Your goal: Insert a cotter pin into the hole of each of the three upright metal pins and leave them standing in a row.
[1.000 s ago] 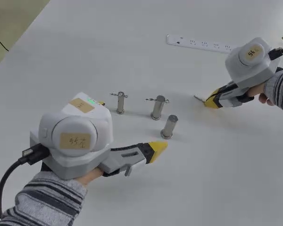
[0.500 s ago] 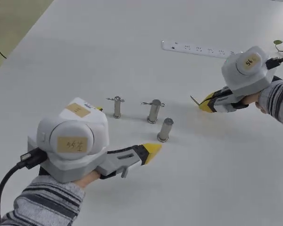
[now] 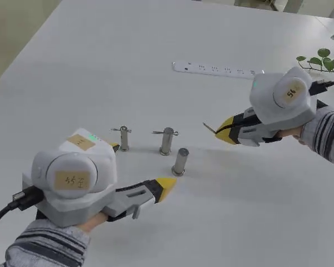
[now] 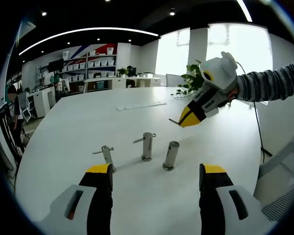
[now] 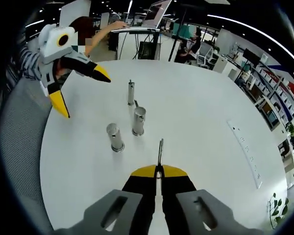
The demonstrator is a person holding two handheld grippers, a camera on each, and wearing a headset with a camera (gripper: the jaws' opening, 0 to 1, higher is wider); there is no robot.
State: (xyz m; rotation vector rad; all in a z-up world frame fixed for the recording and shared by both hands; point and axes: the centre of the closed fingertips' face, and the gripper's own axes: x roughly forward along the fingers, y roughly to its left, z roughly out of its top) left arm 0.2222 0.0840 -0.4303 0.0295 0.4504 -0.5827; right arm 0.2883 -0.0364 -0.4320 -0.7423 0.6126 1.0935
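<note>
Silver metal pins (image 3: 180, 161), white table (image 3: 100, 67) — yellow-tipped black fingers (image 3: 165, 186), grey-striped sleeve (image 3: 328, 130).

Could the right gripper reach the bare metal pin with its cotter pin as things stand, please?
Probably yes: only bare table lies between the right gripper, shut on the cotter pin, and the bare metal pin; the left gripper sits open on its other side.

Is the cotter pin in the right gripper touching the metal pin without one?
Apart. The head view shows bare table between the cotter pin, held by the right gripper, and that metal pin.
</note>
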